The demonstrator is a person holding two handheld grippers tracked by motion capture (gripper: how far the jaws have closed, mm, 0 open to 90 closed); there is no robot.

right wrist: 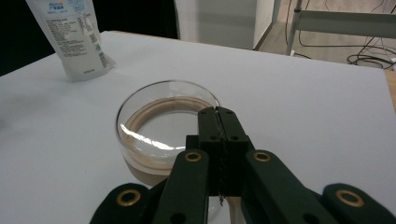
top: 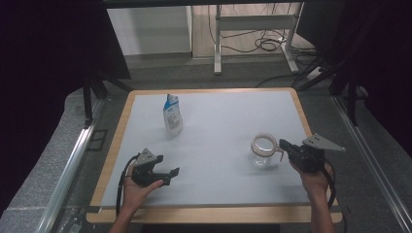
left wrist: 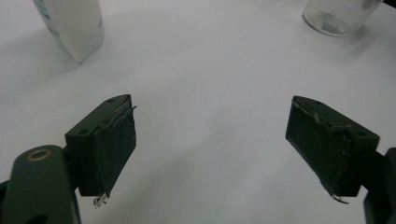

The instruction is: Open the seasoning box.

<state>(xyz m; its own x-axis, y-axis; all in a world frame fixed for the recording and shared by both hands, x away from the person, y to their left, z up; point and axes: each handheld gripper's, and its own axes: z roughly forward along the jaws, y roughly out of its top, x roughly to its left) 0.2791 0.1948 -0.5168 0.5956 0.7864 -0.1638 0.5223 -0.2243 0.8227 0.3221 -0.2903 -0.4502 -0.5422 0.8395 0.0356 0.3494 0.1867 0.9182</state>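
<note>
A clear glass jar [top: 264, 150] with a pale ring at its mouth stands open on the white table [top: 218, 116], right of centre. My right gripper [top: 282, 144] is shut, and its tips [right wrist: 217, 112] hang over the near side of the jar's rim [right wrist: 154, 121]; nothing shows between the jaws. A white and blue pouch [top: 172, 116] stands upright at the back left. My left gripper [top: 172, 175] is open above bare table near the front left, with its jaws wide apart [left wrist: 210, 140]. The pouch [left wrist: 70, 23] and the jar [left wrist: 336, 16] lie well ahead of it.
The table has a wooden edge [top: 209, 213] all round. Beyond it are a grey floor, a metal rail [top: 68, 170] on the left, and desk legs with cables [top: 262, 43] at the back.
</note>
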